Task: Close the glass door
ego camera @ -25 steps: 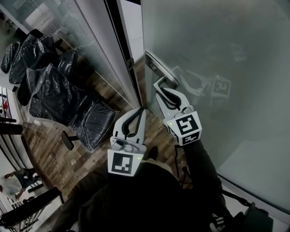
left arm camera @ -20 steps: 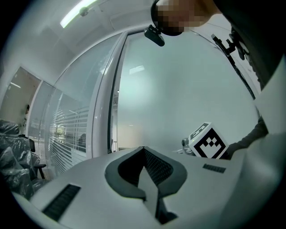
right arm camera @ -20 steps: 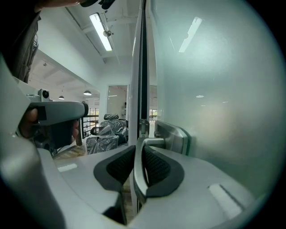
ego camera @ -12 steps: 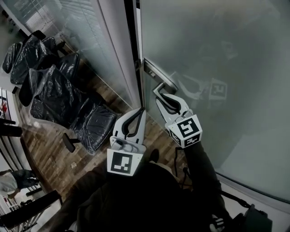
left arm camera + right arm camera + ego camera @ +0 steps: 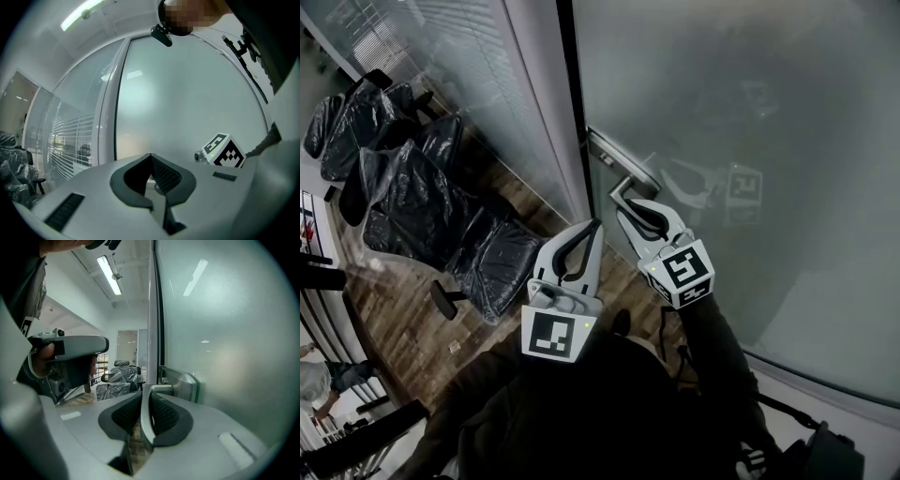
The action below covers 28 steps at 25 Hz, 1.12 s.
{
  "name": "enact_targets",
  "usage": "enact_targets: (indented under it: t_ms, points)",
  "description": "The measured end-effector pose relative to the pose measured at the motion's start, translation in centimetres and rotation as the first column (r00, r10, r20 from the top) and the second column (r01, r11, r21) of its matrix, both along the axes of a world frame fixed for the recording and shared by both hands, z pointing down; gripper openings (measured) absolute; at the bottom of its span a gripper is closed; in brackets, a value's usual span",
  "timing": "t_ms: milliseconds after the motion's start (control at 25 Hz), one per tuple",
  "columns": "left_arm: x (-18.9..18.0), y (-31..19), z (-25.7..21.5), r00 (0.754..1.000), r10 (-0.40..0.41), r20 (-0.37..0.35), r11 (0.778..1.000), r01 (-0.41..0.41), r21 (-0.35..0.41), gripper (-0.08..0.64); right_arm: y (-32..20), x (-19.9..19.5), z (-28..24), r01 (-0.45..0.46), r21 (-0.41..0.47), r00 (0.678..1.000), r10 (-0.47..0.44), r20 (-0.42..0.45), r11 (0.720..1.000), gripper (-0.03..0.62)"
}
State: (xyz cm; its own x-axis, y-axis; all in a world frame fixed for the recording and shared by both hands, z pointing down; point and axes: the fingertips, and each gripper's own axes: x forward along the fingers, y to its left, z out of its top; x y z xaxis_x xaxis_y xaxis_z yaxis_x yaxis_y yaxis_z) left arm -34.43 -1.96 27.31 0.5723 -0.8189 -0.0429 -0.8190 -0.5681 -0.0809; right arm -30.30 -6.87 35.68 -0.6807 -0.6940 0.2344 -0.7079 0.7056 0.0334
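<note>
Wooden floor (image 5: 403, 328) and plastic-wrapped chairs (image 5: 403, 178) lay toward nine o'clock. The glass door (image 5: 750, 112) filled the upper right, its edge seemingly almost against the frame (image 5: 539, 103) at twelve o'clock. The right gripper (image 5: 628, 208) was clenched on the door handle (image 5: 619, 190). The left gripper (image 5: 592, 225) was pinched together and empty. Only the last push and latching seemed left.

I swung the door (image 5: 750, 141) in toward the frame (image 5: 546, 112), and the gap between them shrank to a thin dark slit. My right gripper (image 5: 628, 211), clamped on the handle (image 5: 619, 190), rode along toward the frame.
</note>
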Motion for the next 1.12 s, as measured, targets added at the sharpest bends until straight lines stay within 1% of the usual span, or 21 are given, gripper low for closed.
enact_targets:
  t_ms: [120, 320, 520, 680, 960, 1040, 1120]
  points:
    - [0.2, 0.0, -0.2, 1.000, 0.005, 0.007, 1.000, -0.005, 0.009, -0.003, 0.1, 0.0, 0.1, 0.003, -0.001, 1.000, -0.003, 0.000, 1.000, 0.061]
    - [0.4, -0.1, -0.7, 1.000, 0.005, -0.008, 1.000, -0.004, 0.025, -0.003, 0.1, -0.1, 0.2, 0.008, -0.007, 1.000, -0.008, -0.001, 1.000, 0.061]
    - [0.7, -0.1, -1.4, 1.000, 0.008, -0.007, 0.999, -0.008, 0.031, -0.003, 0.7, -0.4, -0.2, 0.020, -0.010, 1.000, -0.020, 0.000, 1.000, 0.061]
    - [0.4, 0.0, -1.9, 1.000, 0.006, -0.021, 0.999, -0.005, 0.043, -0.003, 0.6, -0.6, -0.2, 0.023, -0.013, 1.000, -0.023, -0.004, 1.000, 0.062]
    - [-0.2, -0.1, -2.2, 1.000, -0.002, -0.025, 0.999, 0.003, 0.049, -0.003, 0.4, -0.6, -0.1, 0.022, -0.011, 1.000, -0.022, -0.004, 1.000, 0.063]
    - [-0.3, -0.1, -2.3, 1.000, -0.004, -0.025, 0.998, 0.006, 0.056, -0.003, 0.5, -0.6, -0.1, 0.022, 0.006, 0.999, -0.021, -0.028, 1.000, 0.064]
    - [-0.4, -0.1, -2.4, 1.000, -0.005, -0.027, 0.998, 0.007, 0.061, -0.003, 0.7, -0.7, -0.2, 0.023, 0.046, 0.996, -0.019, -0.086, 0.999, 0.064]
